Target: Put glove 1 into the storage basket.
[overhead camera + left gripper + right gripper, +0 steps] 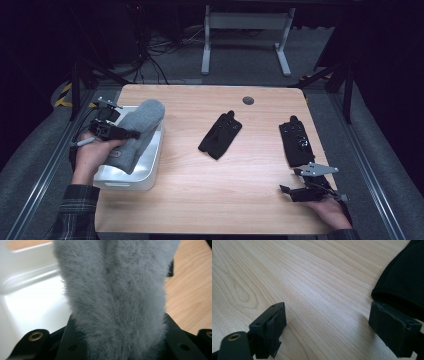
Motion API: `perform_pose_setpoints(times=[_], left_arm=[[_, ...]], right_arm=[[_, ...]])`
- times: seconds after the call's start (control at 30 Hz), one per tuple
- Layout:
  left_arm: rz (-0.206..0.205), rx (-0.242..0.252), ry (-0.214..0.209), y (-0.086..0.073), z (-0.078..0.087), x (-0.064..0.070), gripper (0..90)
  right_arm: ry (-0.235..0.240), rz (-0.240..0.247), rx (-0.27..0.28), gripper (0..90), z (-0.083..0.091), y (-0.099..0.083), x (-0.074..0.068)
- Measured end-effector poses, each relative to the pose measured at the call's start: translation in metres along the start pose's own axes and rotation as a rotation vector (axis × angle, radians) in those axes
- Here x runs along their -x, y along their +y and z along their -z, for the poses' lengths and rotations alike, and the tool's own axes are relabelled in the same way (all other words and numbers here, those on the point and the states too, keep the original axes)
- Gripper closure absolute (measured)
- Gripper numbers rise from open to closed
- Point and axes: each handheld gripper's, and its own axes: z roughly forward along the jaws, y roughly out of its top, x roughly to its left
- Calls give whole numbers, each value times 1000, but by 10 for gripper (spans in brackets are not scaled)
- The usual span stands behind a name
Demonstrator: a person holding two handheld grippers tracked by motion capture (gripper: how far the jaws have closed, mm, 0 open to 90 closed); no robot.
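Left tongs (134, 134): clamped on fuzzy grey sock (137, 134) over white plastic bin (150, 172), surface's left edge | Right tongs (327, 327): wide open, empty, beside black glove (404, 280).

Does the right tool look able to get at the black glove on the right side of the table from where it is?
Probably yes: the right tool sits open just short of the black glove, with bare table between them.

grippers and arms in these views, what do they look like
Both the left gripper and the right gripper are black, two-jawed, with brass-coloured eyelets in the frames. The right one carries a grey three-cornered plate on top and has flat, dark rectangular pads. A cable trails from the left one. The left sleeve is dark plaid.
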Motion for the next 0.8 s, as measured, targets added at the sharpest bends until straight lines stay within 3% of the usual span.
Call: perform_pose_setpoints(times=[0.2, 0.5, 0.67, 0.8], left_arm=[[66, -41, 23, -10, -15, -22, 663], [118, -113, 63, -18, -40, -40, 657], [123, -156, 84, -19, -55, -46, 637], [105, -188, 96, -18, -64, -50, 566]], right_arm=[[0, -1, 0, 149, 0, 0, 0], [0, -1, 0, 149, 0, 0, 0], [0, -1, 0, 149, 0, 0, 0], [0, -2, 0, 148, 0, 0, 0]])
